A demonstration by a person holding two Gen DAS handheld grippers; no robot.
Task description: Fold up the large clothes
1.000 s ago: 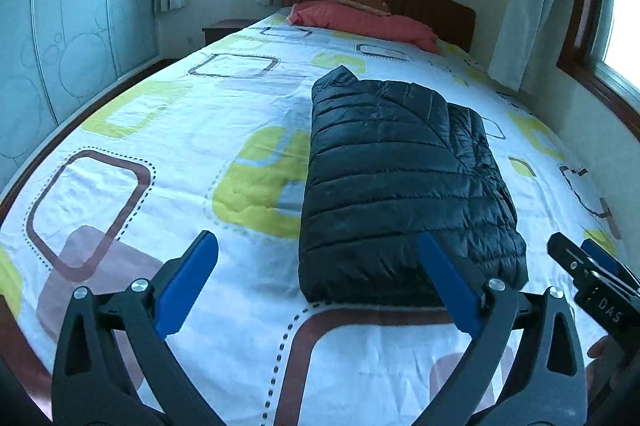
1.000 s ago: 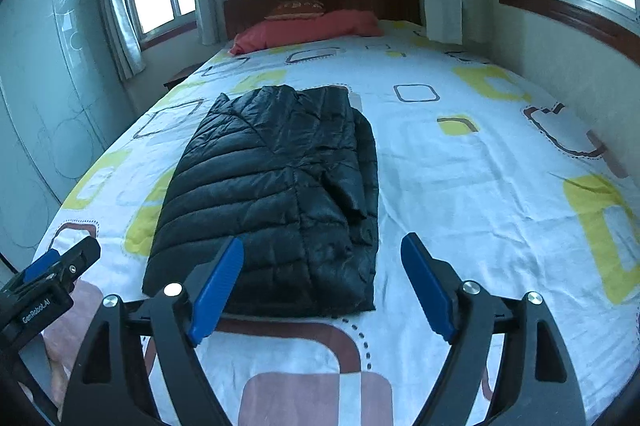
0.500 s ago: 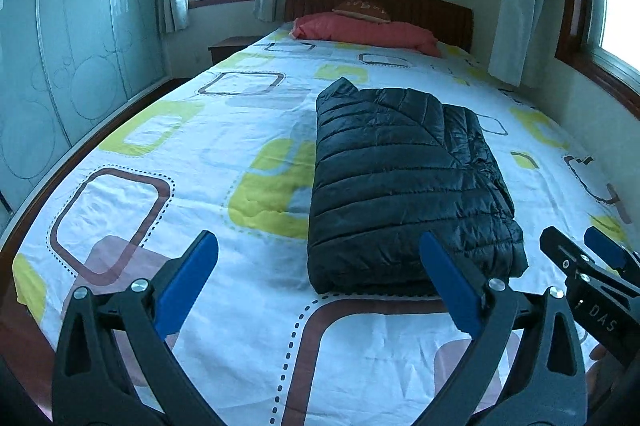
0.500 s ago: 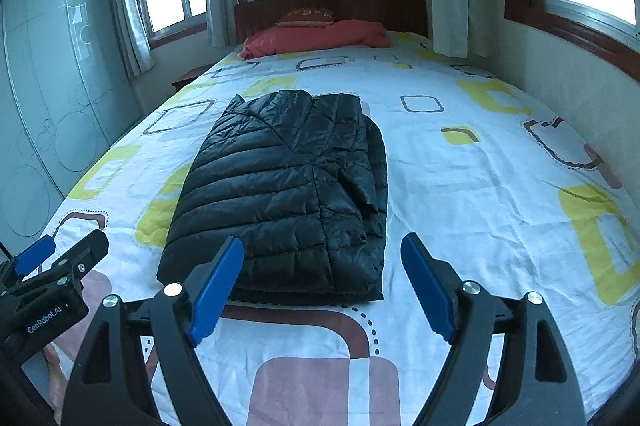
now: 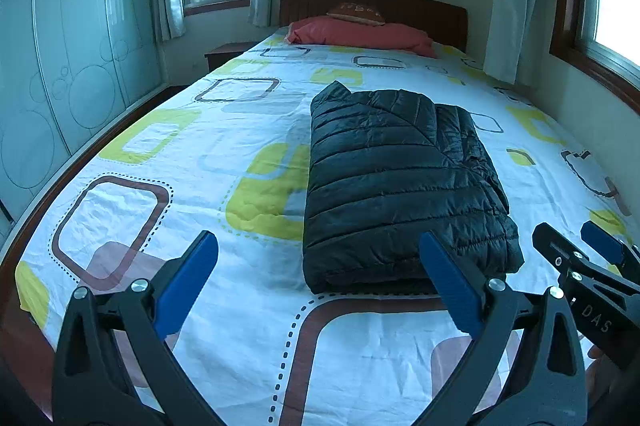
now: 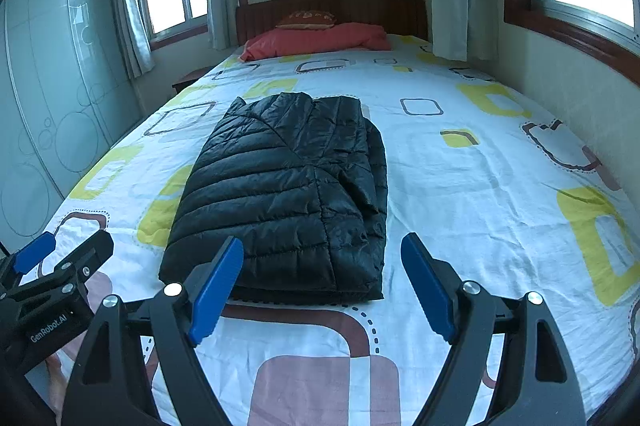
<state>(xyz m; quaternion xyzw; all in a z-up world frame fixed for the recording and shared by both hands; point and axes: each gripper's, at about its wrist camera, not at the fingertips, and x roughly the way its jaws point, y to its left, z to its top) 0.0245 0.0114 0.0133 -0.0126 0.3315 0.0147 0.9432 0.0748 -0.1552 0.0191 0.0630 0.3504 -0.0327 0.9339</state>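
A black quilted puffer jacket (image 5: 396, 182) lies folded into a long rectangle on the bed (image 5: 168, 194); it also shows in the right wrist view (image 6: 288, 194). My left gripper (image 5: 318, 266) is open and empty, held back from the jacket's near edge at the foot of the bed. My right gripper (image 6: 322, 266) is open and empty, also short of the jacket's near edge. Each gripper shows at the side of the other's view: the right one (image 5: 588, 258), the left one (image 6: 60, 258).
The bed has a white sheet with yellow and brown squares (image 6: 500, 166). A red pillow (image 5: 360, 34) and a small brown cushion (image 5: 356, 12) lie by the wooden headboard (image 6: 332, 10). A glass wardrobe (image 5: 60, 66) stands left, a wall with windows (image 6: 580, 66) right.
Both grippers have drawn back and lifted away from the jacket, so it looks smaller and farther. The jacket has not moved. Both stay open.
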